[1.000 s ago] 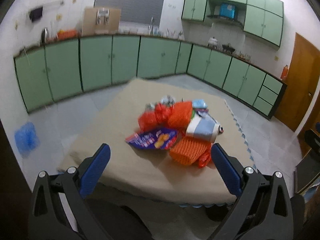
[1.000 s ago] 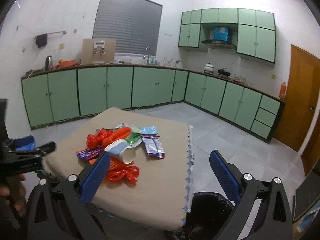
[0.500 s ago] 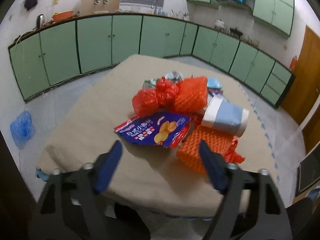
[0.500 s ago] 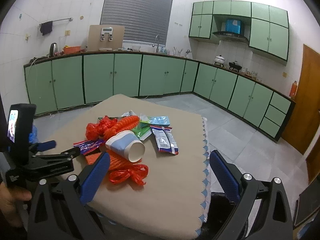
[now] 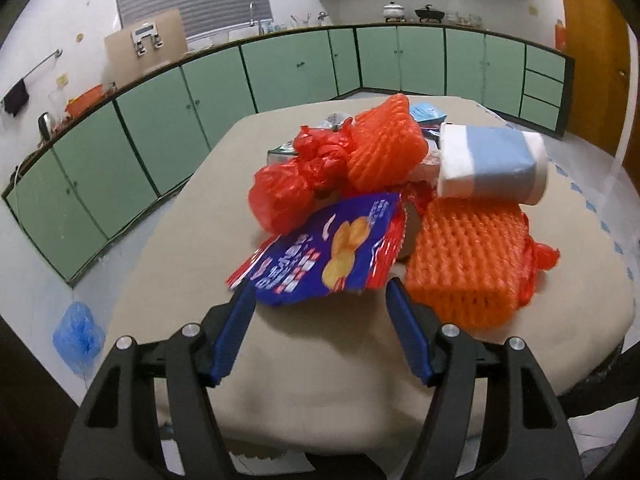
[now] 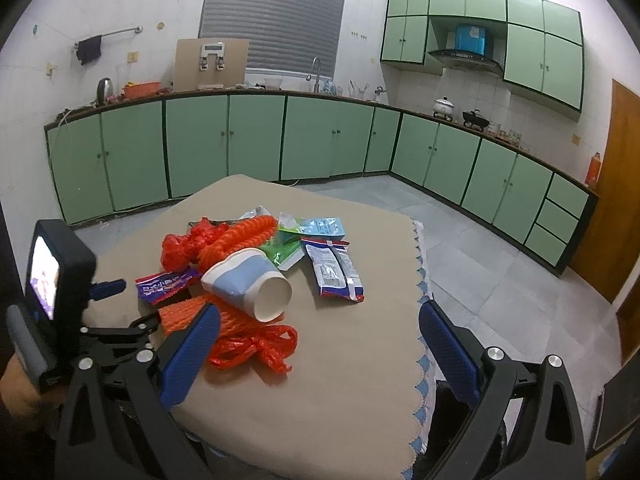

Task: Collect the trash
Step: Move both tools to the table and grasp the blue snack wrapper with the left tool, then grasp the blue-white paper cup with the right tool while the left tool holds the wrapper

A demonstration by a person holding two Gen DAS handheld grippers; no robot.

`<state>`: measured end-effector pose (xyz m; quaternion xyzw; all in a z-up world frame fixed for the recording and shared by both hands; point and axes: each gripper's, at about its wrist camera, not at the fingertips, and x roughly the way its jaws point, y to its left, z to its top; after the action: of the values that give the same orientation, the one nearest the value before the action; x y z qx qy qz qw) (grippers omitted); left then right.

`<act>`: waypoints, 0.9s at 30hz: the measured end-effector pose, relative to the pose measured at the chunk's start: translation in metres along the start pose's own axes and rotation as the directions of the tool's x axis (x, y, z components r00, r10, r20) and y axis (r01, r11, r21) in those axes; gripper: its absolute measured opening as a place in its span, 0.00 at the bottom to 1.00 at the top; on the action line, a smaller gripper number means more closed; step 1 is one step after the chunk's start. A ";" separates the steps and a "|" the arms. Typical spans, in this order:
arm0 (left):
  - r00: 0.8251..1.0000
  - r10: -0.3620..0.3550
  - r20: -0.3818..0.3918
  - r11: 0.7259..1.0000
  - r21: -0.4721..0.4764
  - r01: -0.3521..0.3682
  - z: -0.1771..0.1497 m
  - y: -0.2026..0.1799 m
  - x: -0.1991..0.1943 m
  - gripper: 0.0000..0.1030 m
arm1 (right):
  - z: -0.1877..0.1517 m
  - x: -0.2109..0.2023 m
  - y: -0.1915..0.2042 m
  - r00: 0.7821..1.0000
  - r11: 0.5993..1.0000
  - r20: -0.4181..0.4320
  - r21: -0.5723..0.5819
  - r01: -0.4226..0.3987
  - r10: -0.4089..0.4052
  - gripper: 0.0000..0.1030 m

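Blue pads of the left gripper [image 5: 320, 292] sit spread just short of the chip wrapper [image 5: 324, 256], nothing pinched; it fronts the trash heap on the beige table [image 5: 168, 280]. Over to the right wrist: right gripper [image 6: 320, 330] gapes wide, empty, paper cup [image 6: 248, 282] beyond.

On the table [image 6: 360, 400]: one paper cup [image 6: 248, 280], two orange foam nets [image 5: 464, 264], four snack wrappers [image 6: 334, 268], two red plastic bags [image 5: 280, 192].

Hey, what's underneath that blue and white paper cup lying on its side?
The blue and white paper cup rests on an orange foam net sleeve, with red plastic beyond. Whatever lies beneath them on the beige tablecloth is hidden.
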<state>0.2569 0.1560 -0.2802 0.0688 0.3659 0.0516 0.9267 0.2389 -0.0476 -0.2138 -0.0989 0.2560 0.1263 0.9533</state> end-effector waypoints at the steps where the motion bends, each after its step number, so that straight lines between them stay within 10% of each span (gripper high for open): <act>1: 1.000 -0.001 0.001 1.000 0.000 0.001 0.001 -0.001 0.003 0.64 | 0.000 0.000 0.001 1.000 1.000 0.000 -0.003 0.002 -0.002 0.94; 6: 0.999 -0.037 -0.010 0.999 0.007 0.037 0.004 0.001 0.014 0.11 | 0.000 0.003 0.005 1.000 1.000 -0.002 -0.008 0.006 -0.006 0.94; 9: 0.998 -0.064 0.002 0.998 -0.014 0.064 0.005 0.006 0.012 0.00 | -0.001 0.009 0.009 1.000 1.000 -0.007 -0.014 0.001 -0.001 0.94; 27: 0.990 -0.103 0.100 0.986 -0.117 0.114 0.001 0.014 -0.029 0.00 | -0.007 0.113 0.044 0.989 0.956 -0.141 0.292 0.004 0.039 0.94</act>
<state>0.2357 0.1658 -0.2576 -0.0060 0.3214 0.0201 0.9467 0.3172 0.0133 -0.2829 0.0361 0.3412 0.0879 0.9352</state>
